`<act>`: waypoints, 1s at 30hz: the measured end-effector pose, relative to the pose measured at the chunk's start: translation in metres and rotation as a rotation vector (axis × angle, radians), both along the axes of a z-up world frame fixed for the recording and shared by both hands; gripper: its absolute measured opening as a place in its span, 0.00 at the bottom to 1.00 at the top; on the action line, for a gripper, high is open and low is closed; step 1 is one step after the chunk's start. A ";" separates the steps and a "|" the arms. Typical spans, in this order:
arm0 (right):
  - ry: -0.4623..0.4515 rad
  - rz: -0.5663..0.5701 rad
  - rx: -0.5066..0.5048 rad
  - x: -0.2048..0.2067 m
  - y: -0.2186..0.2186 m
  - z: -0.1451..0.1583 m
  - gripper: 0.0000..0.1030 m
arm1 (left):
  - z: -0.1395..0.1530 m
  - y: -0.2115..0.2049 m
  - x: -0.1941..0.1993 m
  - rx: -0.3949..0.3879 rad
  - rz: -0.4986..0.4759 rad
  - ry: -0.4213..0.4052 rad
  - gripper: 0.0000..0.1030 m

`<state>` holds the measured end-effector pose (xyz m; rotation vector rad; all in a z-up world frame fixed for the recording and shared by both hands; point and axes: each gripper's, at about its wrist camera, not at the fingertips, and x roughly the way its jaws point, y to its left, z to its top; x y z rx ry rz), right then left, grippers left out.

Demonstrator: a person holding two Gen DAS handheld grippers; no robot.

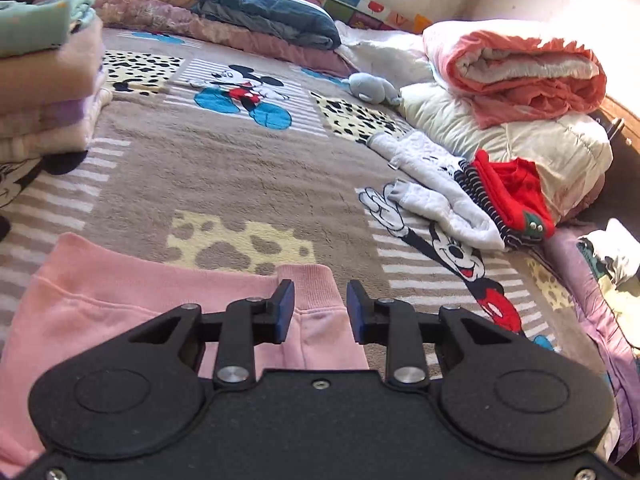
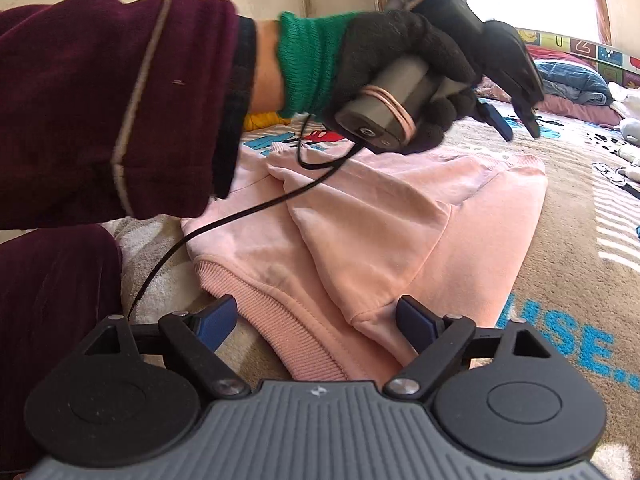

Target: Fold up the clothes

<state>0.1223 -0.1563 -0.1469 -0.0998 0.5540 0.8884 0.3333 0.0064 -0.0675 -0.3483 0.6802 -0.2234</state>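
Observation:
A pink sweatshirt lies partly folded on the Mickey Mouse blanket. My left gripper is open, its fingers just above the sweatshirt's ribbed cuff, holding nothing. In the right wrist view the same pink sweatshirt lies spread with a sleeve folded over it. My right gripper is wide open, its fingers on either side of the ribbed hem at the near edge. The left gripper shows there above the sweatshirt's far side, held by a black-gloved hand.
A stack of folded clothes stands at the left. A white garment and a red one lie at the right beside rolled bedding. Pillows line the far edge. A black cable crosses the sweatshirt.

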 end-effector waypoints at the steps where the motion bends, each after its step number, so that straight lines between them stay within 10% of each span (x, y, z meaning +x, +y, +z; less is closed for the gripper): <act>1: 0.002 -0.004 0.008 0.000 -0.002 0.001 0.84 | 0.005 0.012 -0.013 -0.014 0.024 -0.007 0.27; 14: -0.049 -0.098 0.034 -0.009 -0.019 0.013 0.83 | -0.001 0.145 -0.171 -0.199 0.437 0.082 0.40; 18: -0.061 -0.107 0.044 -0.015 -0.023 0.012 0.83 | -0.022 0.151 -0.179 -0.293 0.472 0.096 0.40; 28: -0.125 -0.090 0.099 -0.020 -0.025 0.013 0.83 | -0.042 0.148 -0.136 -0.207 0.443 0.115 0.38; 30: -0.139 -0.074 0.114 -0.019 -0.022 0.014 0.83 | -0.045 0.145 -0.125 -0.167 0.426 0.132 0.16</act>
